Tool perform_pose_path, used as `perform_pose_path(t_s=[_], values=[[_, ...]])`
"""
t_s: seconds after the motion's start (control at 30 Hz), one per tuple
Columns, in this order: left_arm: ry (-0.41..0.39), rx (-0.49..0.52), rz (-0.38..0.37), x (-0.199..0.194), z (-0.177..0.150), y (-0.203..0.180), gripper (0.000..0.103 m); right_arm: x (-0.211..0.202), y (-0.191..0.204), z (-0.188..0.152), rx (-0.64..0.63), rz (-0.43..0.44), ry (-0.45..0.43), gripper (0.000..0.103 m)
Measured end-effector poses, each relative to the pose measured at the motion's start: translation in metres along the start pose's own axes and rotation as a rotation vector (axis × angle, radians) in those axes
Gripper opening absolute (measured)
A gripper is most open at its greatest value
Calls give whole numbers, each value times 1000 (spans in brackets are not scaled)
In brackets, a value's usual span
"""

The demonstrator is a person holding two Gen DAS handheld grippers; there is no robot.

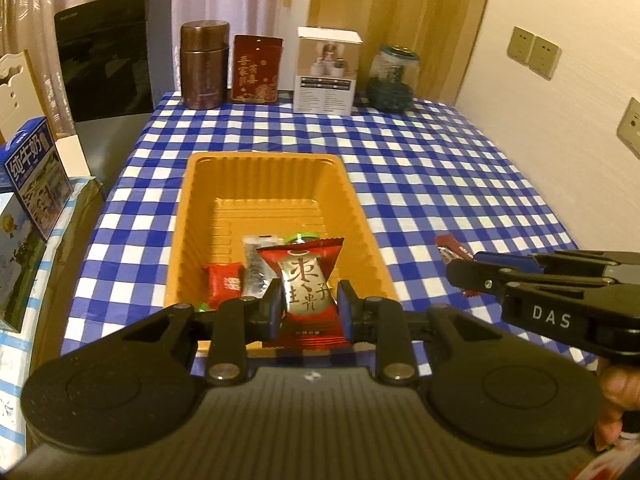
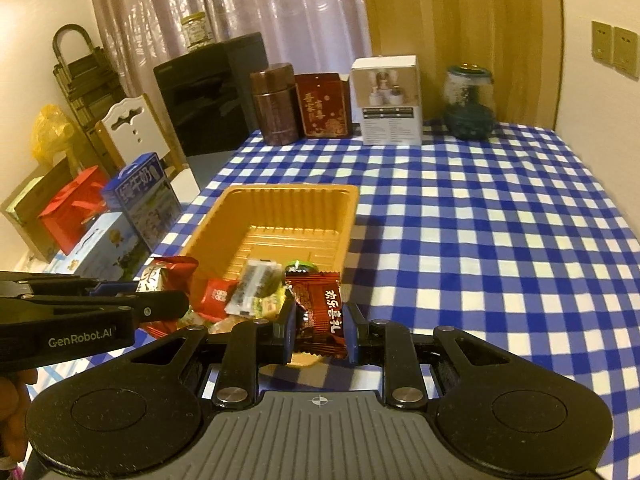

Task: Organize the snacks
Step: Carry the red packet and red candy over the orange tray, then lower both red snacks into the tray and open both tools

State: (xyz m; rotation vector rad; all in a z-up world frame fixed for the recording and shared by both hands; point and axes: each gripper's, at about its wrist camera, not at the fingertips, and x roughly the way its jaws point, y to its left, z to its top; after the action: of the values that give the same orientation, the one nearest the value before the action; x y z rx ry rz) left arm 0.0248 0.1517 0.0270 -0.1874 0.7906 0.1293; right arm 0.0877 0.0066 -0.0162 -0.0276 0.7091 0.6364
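The left gripper [image 1: 308, 304] is clamped on a red-and-silver snack packet [image 1: 306, 284], which stands upright between the finger pads above the near end of the orange plastic tray [image 1: 264, 168]. The right gripper [image 2: 320, 320] is clamped on a dark red-brown snack packet [image 2: 322, 312], held at the tray's near right corner [image 2: 280, 196]; the same packet shows partly in the left view beyond the gripper's fingers [image 1: 450, 250].

The tray rests on a blue-and-white checked tablecloth [image 1: 440, 168], its long axis running away from the cameras. Its far half is bare. At the near end lie a small red candy packet [image 1: 225, 280], a clear-and-black wrapped snack [image 1: 256, 264], a green-topped item [image 1: 302, 237] that is partly hidden, and a yellow-green wrapped piece [image 2: 268, 304].

Along the far edge of the table stand, from left to right:
- a brown cylindrical tin [image 1: 204, 64]
- a red box with gold characters [image 1: 256, 69]
- a white product carton [image 1: 326, 70]
- a dark glass jar [image 1: 392, 80]

A blue milk carton [image 1: 34, 178] stands beside the table on the left.
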Motion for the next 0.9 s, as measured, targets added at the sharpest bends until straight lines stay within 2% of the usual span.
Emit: perform_pose_path(t_s=[0.53,0.9], values=[[38,-34,22,59,29,45,25,80,8,31,13,44,34,25],[59,-24,24,92,36,56,26,110,1,37,35,44,52,25]])
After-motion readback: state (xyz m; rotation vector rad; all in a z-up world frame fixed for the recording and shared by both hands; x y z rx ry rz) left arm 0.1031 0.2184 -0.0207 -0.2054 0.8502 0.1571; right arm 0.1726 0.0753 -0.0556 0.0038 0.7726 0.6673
